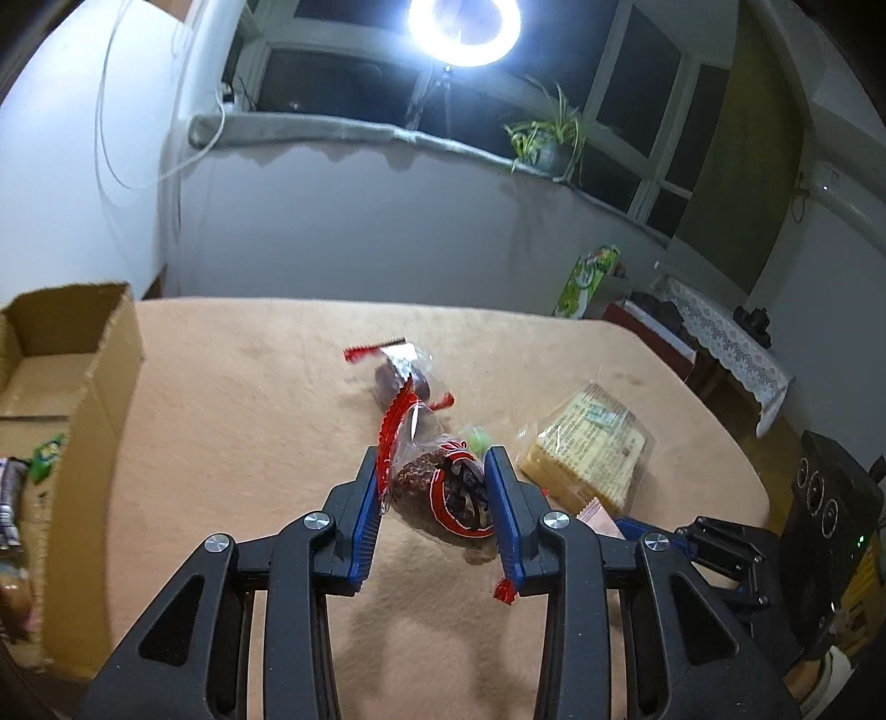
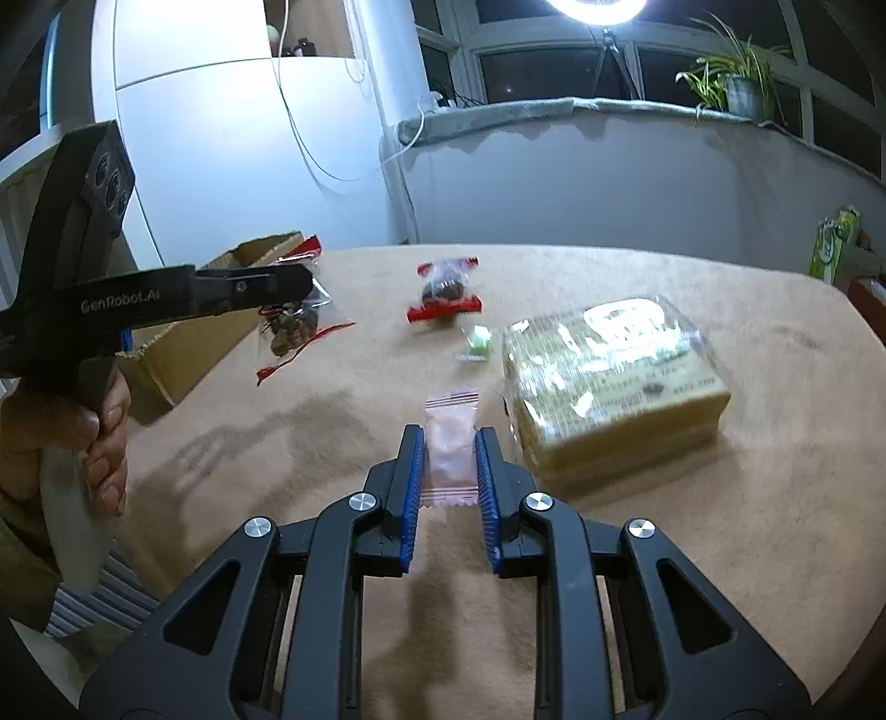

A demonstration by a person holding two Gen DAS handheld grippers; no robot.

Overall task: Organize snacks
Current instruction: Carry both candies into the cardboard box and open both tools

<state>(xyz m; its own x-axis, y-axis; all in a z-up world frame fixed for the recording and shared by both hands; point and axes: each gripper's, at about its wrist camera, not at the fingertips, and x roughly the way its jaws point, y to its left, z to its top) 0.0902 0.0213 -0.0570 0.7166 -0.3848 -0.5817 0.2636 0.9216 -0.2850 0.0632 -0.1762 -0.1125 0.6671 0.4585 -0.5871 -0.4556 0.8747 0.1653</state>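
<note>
Peach-coloured cloth covers the surface (image 2: 609, 554) under a ring light (image 1: 464, 27) by dark windows. Raised off the cloth, a clear red-edged snack bag (image 1: 443, 493) of dark brown pieces sits clamped between the blue pads of the left claw (image 1: 438, 501), which has closed on it; the right wrist view shows the bag (image 2: 290, 329) hanging from that claw (image 2: 288, 288) at about 10 o'clock, just beside the cardboard box (image 2: 183, 343). The person's left hand (image 2: 83, 437) grips the handle. The right claw (image 2: 448, 471) stands partly open around a small pink sachet (image 2: 449, 443) lying flat on the cloth, its pads close on either side; contact cannot be told. At 12 o'clock from the sachet lies a second red-edged bag (image 2: 446, 291), with a small green candy (image 2: 477, 339) between them, slightly to the right. At 2 o'clock rests a wrapped yellow block of wafers (image 2: 614, 382). The box (image 1: 83, 421) holds a few more wrappers at the left wrist view's 9 o'clock edge. A potted plant (image 1: 545, 141) stands on the window sill
</note>
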